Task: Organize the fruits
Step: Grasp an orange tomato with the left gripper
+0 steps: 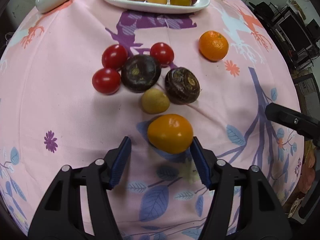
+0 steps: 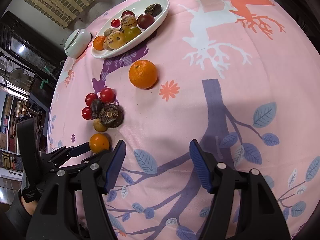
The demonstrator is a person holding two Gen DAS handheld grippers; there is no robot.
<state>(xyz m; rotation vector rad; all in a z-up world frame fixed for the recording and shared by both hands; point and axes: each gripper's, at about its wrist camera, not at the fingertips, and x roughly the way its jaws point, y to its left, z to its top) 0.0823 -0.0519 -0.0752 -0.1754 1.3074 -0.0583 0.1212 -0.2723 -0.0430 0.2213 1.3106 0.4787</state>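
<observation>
no legible text, label on left device too blurred

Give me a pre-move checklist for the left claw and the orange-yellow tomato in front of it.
1. Orange-yellow tomato sits between the left claw pads: ok, though off centre, against the right-hand pad in the left wrist view.
2. Both pads pressing on it: not ok, a gap shows at the other pad.
3. Neighbouring small tan fruit clear of the pads: ok.
4. White plate has a free spot: cannot tell, it looks crowded.
5. Right claw out of the way: ok, open over bare pink tablecloth.
6. Loose mandarin off the route to the plate: cannot tell.
</observation>
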